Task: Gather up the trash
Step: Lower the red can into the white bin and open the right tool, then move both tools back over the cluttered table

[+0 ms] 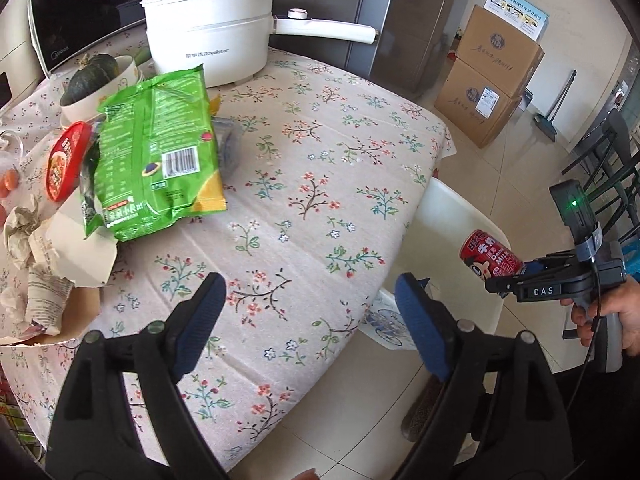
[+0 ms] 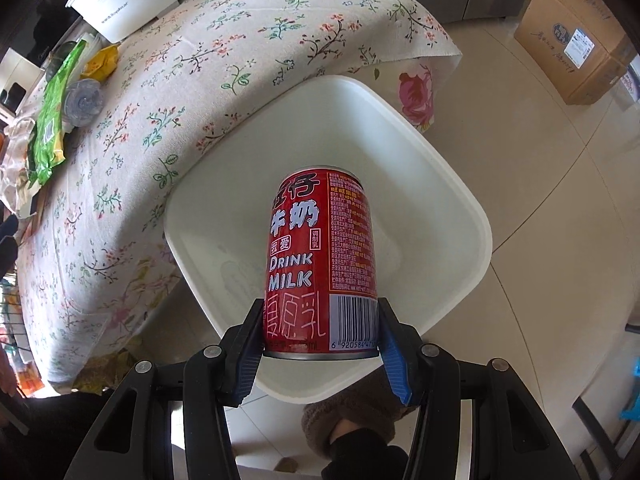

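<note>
A red milk drink can [image 2: 320, 248] is clamped at its lower end between the blue pads of my right gripper [image 2: 320, 320], which points straight down over a white trash bin [image 2: 440, 208] beside the table. In the left wrist view the same can [image 1: 490, 254] hangs above the bin [image 1: 452, 216], held by the right gripper [image 1: 508, 276]. My left gripper [image 1: 308, 284] stands wide open over the flowered tablecloth [image 1: 320, 160] with nothing between its fingers. A green snack bag [image 1: 160, 152], a red-lidded cup [image 1: 66, 160] and crumpled paper [image 1: 24, 228] lie at the table's left.
A white electric pot [image 1: 208, 36], a microwave [image 1: 80, 12] and a bowl holding a green squash [image 1: 96, 76] stand at the back. Stacked cardboard boxes [image 1: 492, 76] and dark chairs [image 1: 612, 160] stand on the tiled floor. A slippered foot [image 2: 360, 408] is near the bin.
</note>
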Tool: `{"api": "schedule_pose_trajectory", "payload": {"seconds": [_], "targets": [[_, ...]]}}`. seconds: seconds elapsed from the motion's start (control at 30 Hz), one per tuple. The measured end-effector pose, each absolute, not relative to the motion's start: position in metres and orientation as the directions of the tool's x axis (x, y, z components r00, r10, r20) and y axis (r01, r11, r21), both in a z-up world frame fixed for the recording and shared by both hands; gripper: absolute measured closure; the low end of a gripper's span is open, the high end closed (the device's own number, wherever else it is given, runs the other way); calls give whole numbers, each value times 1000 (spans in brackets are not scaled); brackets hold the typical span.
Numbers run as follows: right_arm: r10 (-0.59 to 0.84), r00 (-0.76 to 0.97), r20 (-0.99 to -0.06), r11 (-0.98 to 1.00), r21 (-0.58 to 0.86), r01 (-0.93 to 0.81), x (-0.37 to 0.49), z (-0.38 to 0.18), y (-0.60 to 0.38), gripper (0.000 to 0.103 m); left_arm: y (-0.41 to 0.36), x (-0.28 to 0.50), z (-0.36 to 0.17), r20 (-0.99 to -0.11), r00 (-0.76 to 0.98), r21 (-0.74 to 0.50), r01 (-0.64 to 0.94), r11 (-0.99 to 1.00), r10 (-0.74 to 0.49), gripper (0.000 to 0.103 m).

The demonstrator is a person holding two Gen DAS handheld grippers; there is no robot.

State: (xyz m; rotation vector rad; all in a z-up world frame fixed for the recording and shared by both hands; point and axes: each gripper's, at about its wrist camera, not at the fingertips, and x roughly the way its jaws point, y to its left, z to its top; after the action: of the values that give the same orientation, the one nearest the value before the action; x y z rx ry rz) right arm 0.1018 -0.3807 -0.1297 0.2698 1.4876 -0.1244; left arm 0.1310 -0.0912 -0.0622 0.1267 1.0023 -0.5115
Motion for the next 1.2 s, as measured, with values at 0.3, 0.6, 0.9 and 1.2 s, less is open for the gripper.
{"api": "schedule_pose_trajectory", "payload": {"seconds": [0.3, 0.6, 0.9, 1.2], "targets": [[137, 113, -984, 939, 166, 301, 104, -124, -388, 36, -53, 128, -52, -826, 477, -85, 422, 902, -301, 15], [138, 209, -968, 941, 194, 278, 110, -91, -375, 33, -6, 128, -43, -817, 515, -77, 349, 934, -260, 14], [121, 289, -950, 955, 191, 228, 134, -63, -337, 28, 57, 138, -39, -812, 557, -66, 212, 975, -176, 13], [120, 339, -933, 966, 189, 178, 162, -48, -295, 25, 122, 150, -44, -819, 569, -60, 44, 997, -75, 13]]}}
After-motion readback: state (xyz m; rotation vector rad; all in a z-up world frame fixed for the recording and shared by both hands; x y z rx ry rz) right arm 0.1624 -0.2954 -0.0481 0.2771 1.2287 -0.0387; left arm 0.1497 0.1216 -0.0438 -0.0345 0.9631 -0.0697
